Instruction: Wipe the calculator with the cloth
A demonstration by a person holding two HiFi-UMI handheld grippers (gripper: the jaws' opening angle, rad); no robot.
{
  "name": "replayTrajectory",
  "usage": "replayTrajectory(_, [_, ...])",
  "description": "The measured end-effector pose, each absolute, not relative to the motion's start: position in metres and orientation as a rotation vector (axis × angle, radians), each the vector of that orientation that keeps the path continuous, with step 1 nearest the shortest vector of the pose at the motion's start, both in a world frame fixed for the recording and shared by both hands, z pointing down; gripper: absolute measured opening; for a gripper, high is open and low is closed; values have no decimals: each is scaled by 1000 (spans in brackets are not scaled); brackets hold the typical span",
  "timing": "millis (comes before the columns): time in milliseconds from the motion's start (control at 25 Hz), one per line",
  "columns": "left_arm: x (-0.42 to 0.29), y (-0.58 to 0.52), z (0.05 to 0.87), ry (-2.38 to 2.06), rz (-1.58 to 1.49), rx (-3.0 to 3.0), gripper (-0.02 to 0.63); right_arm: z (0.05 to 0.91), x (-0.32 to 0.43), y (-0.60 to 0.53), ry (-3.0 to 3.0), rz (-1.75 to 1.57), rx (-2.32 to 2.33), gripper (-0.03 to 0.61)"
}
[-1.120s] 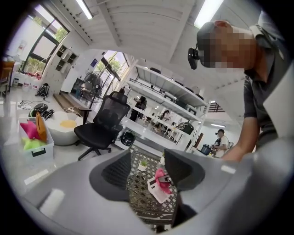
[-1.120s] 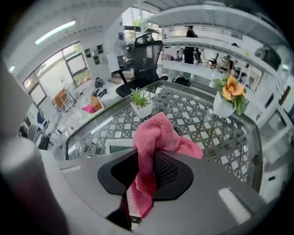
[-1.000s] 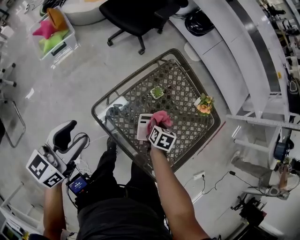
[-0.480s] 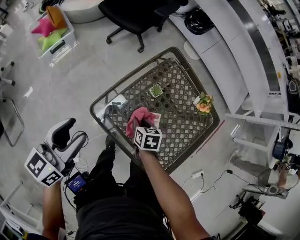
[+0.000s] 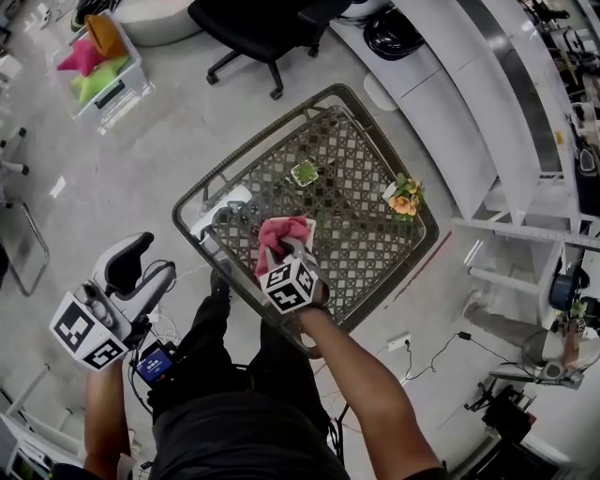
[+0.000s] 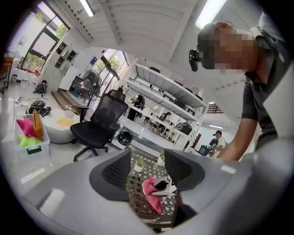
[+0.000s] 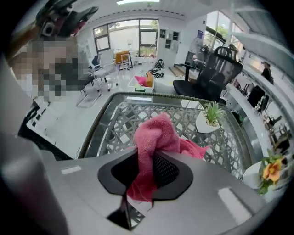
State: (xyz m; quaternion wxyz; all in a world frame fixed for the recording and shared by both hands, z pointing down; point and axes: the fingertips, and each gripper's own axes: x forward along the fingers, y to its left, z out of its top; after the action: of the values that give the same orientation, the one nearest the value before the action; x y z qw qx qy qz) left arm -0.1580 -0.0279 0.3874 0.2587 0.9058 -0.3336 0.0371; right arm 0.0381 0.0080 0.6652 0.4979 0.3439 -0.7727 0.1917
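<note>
My right gripper [image 5: 285, 251] points steeply down over the near part of the wire table [image 5: 367, 236], shut on a pink cloth [image 5: 282, 232]. In the right gripper view the cloth [image 7: 155, 137] bulges up from between the jaws and drapes over the lattice. A small white patch below the jaws [image 7: 140, 205] may be the calculator; the cloth and gripper hide the rest. My left gripper [image 5: 155, 259] stands open and empty off the table's left side, over the floor. Its own view looks level at the table and shows the cloth [image 6: 152, 193] through the gap of the left gripper [image 6: 146, 170].
On the table stand a small green pot plant [image 5: 304, 172], a pot of orange flowers [image 5: 403, 199] and a white box [image 5: 223, 203] at the left edge. A black office chair [image 5: 267, 26] and a bin of coloured cloths [image 5: 96, 64] stand beyond. White counters run along the right.
My right gripper has carried the cloth leftward across the table and rolled its wrist. The white calculator seen beside the cloth a second ago is now covered. The left gripper has stayed put.
</note>
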Motion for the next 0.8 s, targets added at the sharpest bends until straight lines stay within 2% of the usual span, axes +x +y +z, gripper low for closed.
replayTrajectory(280, [-137,-29,388,-881,108,2470,247,674,83,14,-1815,346,790,74])
replayTrajectory(800, [-105,-31,382,-835,126,2490,247,672,157,14,-1728,353,886,72])
